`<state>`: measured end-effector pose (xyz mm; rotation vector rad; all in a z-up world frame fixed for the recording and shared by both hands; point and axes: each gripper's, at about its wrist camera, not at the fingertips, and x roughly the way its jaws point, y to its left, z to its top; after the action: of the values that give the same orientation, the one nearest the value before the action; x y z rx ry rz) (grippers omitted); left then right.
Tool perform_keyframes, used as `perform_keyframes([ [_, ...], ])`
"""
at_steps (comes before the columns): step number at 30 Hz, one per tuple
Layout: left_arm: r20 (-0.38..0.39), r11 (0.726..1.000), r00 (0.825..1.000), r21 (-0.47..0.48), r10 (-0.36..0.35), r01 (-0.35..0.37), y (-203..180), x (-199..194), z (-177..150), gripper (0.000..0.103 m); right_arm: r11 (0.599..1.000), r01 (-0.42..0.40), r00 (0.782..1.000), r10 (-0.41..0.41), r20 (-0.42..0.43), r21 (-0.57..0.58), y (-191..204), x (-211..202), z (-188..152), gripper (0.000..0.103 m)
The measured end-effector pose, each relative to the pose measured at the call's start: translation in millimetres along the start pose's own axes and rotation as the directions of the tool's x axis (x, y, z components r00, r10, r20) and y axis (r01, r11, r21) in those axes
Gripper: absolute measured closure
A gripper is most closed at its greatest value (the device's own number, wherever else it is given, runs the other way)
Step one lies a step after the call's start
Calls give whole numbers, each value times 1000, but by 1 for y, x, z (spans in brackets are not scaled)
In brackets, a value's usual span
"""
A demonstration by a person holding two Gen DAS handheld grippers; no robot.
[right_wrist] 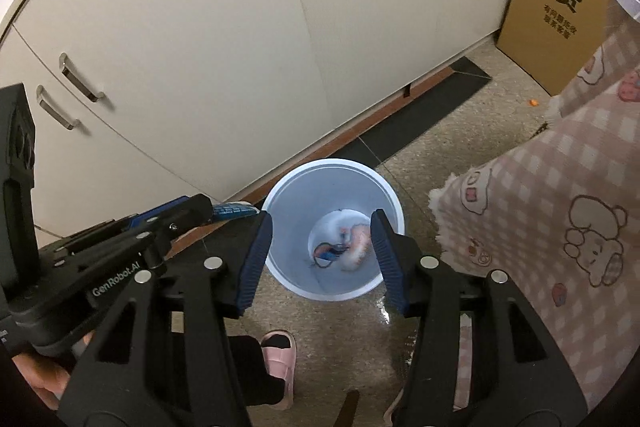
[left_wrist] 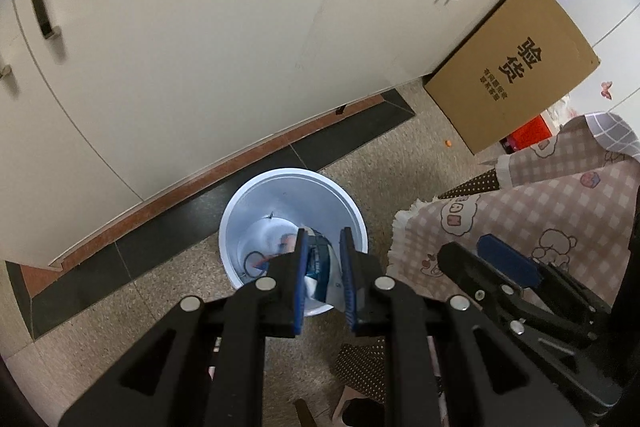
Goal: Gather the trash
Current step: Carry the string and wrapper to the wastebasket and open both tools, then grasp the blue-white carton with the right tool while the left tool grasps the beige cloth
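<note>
Left gripper, bottom centre, jaws pinching a blue-white wrapper over the white bin. Right gripper, lower centre, jaws spread, nothing held, above the same bin, trash at its bottom. Beyond: cream cabinets, cardboard box upper right.
</note>
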<state>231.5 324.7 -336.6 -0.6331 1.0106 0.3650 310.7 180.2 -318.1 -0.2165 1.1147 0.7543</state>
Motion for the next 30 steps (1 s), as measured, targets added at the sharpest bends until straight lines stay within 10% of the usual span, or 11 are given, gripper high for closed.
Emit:
perform_keyframes([
  [12, 11, 998, 1000, 60, -5, 4, -37, -10, 15, 84, 994, 34, 995, -43, 86, 103, -25, -35, -3, 50],
  [15, 33, 997, 999, 70, 17, -19, -42, -19, 16, 49, 992, 19, 994, -32, 104, 125, -29, -47, -3, 49],
  [22, 98, 997, 994, 60, 43, -49, -37, -61, 8, 47, 992, -25, 991, 8, 134, 120, -17, -76, -2, 49],
  [30, 287, 995, 955, 52, 72, -91, -36, -157, -3, 40, 995, -93, 965, 80, 251, 40, 27, -147, -2, 49],
])
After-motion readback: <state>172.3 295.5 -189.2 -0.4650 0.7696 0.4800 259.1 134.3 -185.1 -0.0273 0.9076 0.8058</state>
